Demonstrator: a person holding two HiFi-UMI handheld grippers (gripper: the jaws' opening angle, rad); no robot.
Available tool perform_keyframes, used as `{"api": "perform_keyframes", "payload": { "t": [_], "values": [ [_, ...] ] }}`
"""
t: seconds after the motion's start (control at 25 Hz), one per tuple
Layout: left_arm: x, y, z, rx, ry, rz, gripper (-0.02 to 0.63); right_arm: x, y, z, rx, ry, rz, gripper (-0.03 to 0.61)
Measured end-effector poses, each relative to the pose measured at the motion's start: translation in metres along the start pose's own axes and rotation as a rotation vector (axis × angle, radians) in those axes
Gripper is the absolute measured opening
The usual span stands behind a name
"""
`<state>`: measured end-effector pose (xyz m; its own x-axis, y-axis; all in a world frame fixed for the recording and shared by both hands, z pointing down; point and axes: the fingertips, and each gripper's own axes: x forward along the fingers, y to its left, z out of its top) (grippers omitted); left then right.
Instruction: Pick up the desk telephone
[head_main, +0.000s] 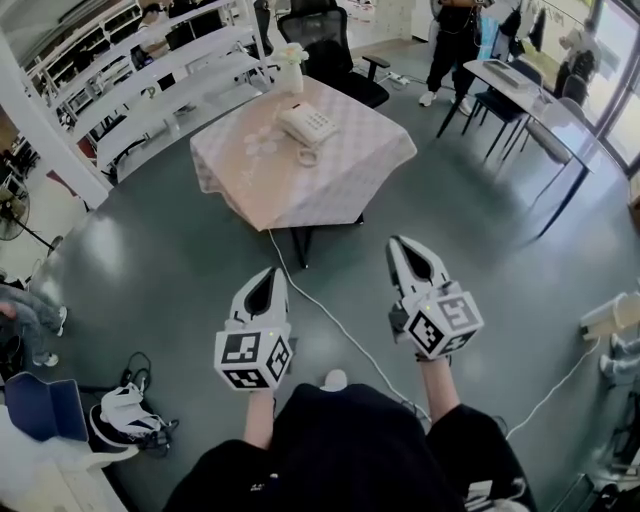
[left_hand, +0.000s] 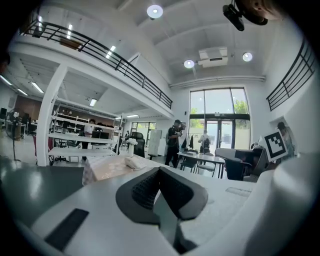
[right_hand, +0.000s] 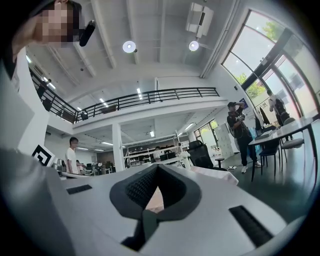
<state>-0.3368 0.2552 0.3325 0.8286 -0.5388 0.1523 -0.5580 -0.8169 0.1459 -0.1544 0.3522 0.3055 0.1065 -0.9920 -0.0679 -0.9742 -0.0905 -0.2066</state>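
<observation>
A white desk telephone (head_main: 307, 127) with a coiled cord rests on a small table (head_main: 340, 190) covered by a pale checked cloth, well ahead of me. In the left gripper view the desk telephone (left_hand: 134, 163) shows small on the table (left_hand: 102, 170). My left gripper (head_main: 270, 277) and right gripper (head_main: 400, 245) hover over the dark floor, a good way short of the table. Both are shut with nothing held, their jaws meeting at the tips. The right gripper view shows its closed gripper (right_hand: 157, 168) pointing level towards the table.
A white vase with flowers (head_main: 290, 66) stands at the table's far edge beside a black office chair (head_main: 335, 45). A white cable (head_main: 330, 315) runs across the floor from the table. Shelving (head_main: 150, 80) is at left, desks (head_main: 520, 85) and a standing person (head_main: 455, 45) at right.
</observation>
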Motion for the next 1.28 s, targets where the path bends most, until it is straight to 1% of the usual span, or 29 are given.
{"api": "perform_keyframes", "payload": {
  "t": [0.36,0.56,0.8,1.04,1.28],
  "values": [
    [0.022,0.021,-0.006,-0.005,0.008,-0.019,-0.002,0.025,-0.004,-0.013,0.004,-0.001,-0.025,-0.008],
    [0.029,0.019,-0.015,-0.007,0.034,-0.042,-0.002,0.035,-0.003,-0.016,-0.002,-0.008,-0.035,-0.008],
    [0.042,0.025,-0.021,-0.025,0.052,-0.051,-0.002,0.047,-0.006,-0.025,-0.002,0.021,-0.039,-0.008],
    [0.074,0.027,-0.026,-0.039,0.067,-0.038,-0.002,0.067,-0.035,-0.028,0.009,0.026,-0.044,-0.008],
    [0.126,0.034,-0.02,-0.052,0.052,0.02,-0.002,0.107,-0.079,-0.024,0.01,0.026,-0.018,-0.008]
  ]
}}
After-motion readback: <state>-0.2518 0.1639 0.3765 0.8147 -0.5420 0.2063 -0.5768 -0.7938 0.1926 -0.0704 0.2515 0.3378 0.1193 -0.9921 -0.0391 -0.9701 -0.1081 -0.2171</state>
